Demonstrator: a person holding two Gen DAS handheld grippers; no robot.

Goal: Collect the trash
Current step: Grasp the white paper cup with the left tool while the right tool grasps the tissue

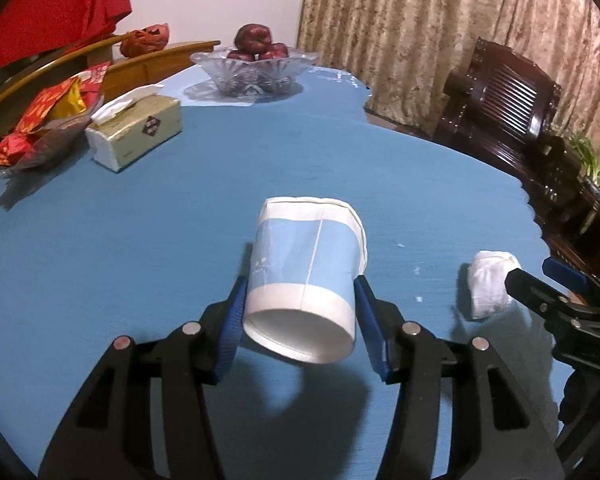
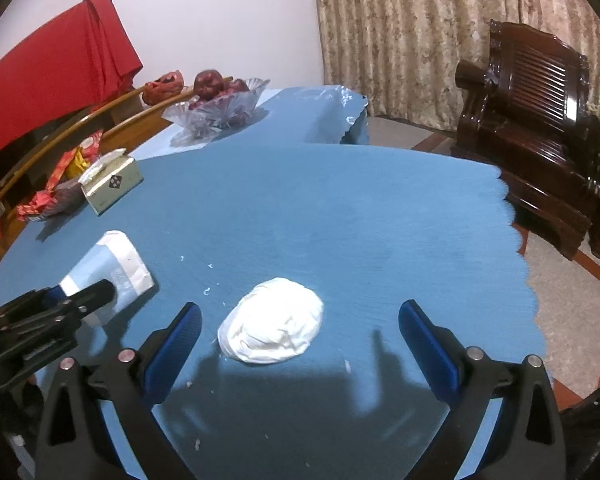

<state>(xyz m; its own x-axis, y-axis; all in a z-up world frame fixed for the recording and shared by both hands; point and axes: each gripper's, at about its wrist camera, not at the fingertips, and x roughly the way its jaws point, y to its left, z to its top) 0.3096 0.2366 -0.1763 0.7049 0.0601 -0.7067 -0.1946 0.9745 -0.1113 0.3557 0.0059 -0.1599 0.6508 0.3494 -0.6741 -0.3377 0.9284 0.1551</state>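
Left wrist view: we've got the left gripper (image 1: pixel 300 316) with its blue pads (image 1: pixel 231 326) pressed on either side of the paper cup (image 1: pixel 306 272), jaws narrowed to the cup's width and holding it.
Cup attitude: we see it tipped on its side between the jaws, base toward us, flattened mouth pointing away, and its shadow falls on the cloth below it.
Cup from the other side: in the right wrist view the paper cup (image 2: pixel 112 276) sits at the far left, clamped in the left gripper (image 2: pixel 88 300).
Right wrist view: our right gripper (image 2: pixel 300 344) has its jaws spread wide, nothing between the pads (image 2: pixel 176 352) touching them.
Tissue wad: the crumpled white tissue (image 2: pixel 274 332) lies on the cloth between the open jaws, closer to the left finger, apart from both.
Tissue seen from the left: the tissue (image 1: pixel 490 284) is right of the cup, with the right gripper (image 1: pixel 540 292) at its edge.
Crumbs: small white scraps (image 2: pixel 208 290) dot the cloth around the wad.
Table: we're over a blue tablecloth (image 1: pixel 140 240) throughout.
Further out: tissue box (image 1: pixel 136 132) at far left, red wrappers (image 1: pixel 44 120) beside it, glass fruit bowl (image 1: pixel 254 68) with dark red fruit at the far end.
Room edge: dark wooden chair (image 2: pixel 540 120) and patterned curtain (image 2: pixel 400 32) beyond.
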